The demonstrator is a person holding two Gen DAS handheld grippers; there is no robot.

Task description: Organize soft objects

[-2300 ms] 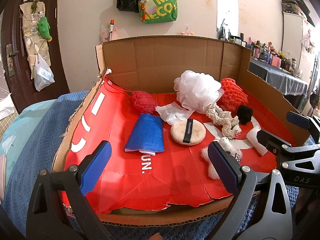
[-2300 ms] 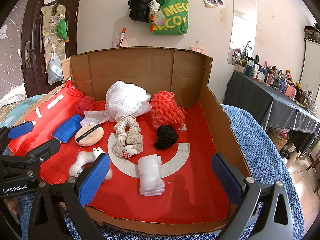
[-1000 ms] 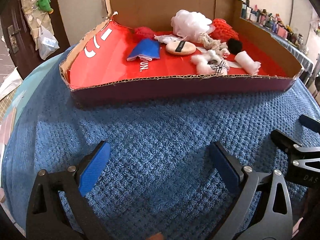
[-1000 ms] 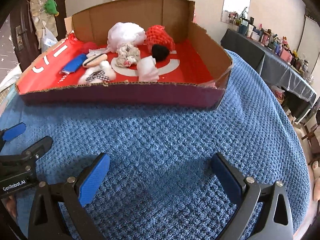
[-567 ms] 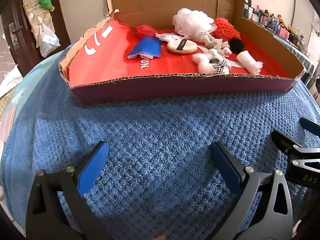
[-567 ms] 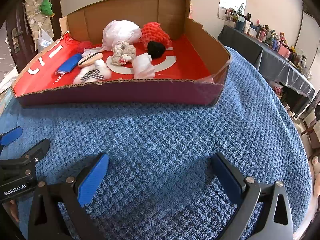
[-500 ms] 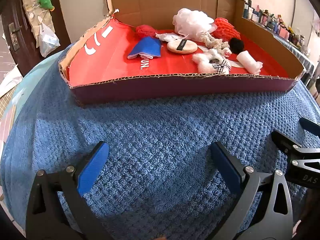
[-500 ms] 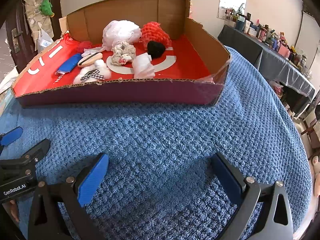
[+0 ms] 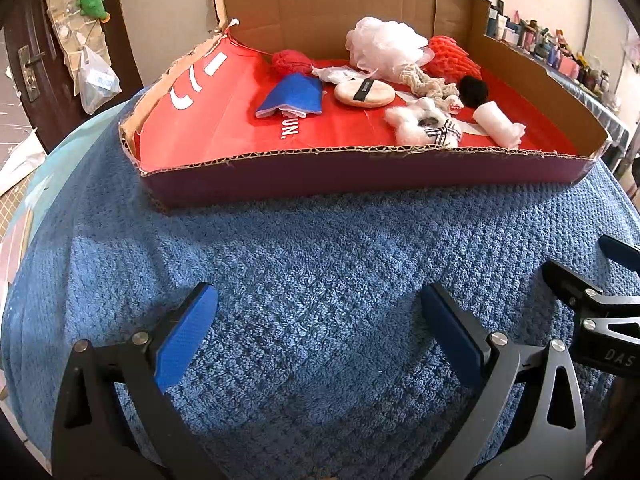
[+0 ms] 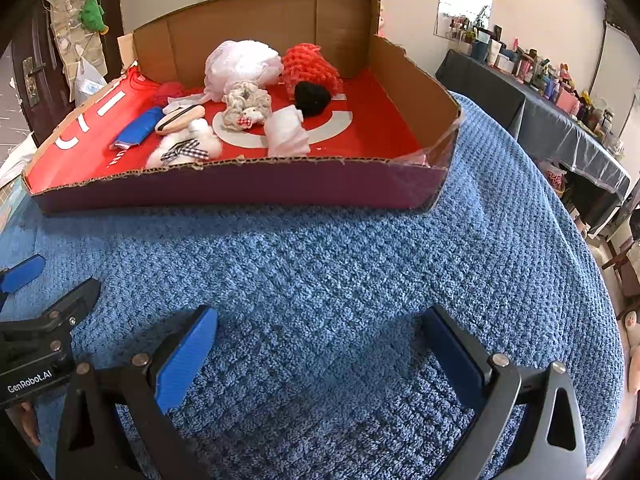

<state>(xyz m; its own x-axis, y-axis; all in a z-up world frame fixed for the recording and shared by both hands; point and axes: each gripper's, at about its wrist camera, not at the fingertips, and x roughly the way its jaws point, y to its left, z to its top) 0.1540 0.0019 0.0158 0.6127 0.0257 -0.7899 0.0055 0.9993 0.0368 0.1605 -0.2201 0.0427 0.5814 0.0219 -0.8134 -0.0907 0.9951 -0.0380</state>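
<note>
A: Left wrist view first: what is the left gripper [image 9: 319, 312] doing?

B: Its jaws are spread wide with nothing between them, poised over the blue towel [image 9: 320, 264], well short of the cardboard box [image 9: 360, 174]. The right gripper [image 10: 320, 332] is likewise parted and empty above the same towel.

A: And the soft things?

B: All inside the box, on its red lining. At the back, a white mesh bath pouf [image 9: 384, 46] sits beside a red-orange mesh sponge [image 9: 450, 60]. A dark red knitted ball [image 9: 290, 62] lies left of the pouf, with a blue folded cloth [image 9: 294, 94] in front of it. A round beige powder puff [image 9: 364, 92] with a black band lies right of the cloth.

A: Nearer the front wall?

B: A white fluffy piece with a checked bow [image 9: 424, 124], and a rolled white cloth [image 9: 496, 122] to its right. Behind them lie a beige knotted scrunchie [image 9: 426, 82] and a black pom-pom [image 9: 473, 89], near each other.

A: Anything from the right wrist view?

B: The same items; the rolled cloth [image 10: 286, 132] sits partly on a white ring printed on the lining.
</note>
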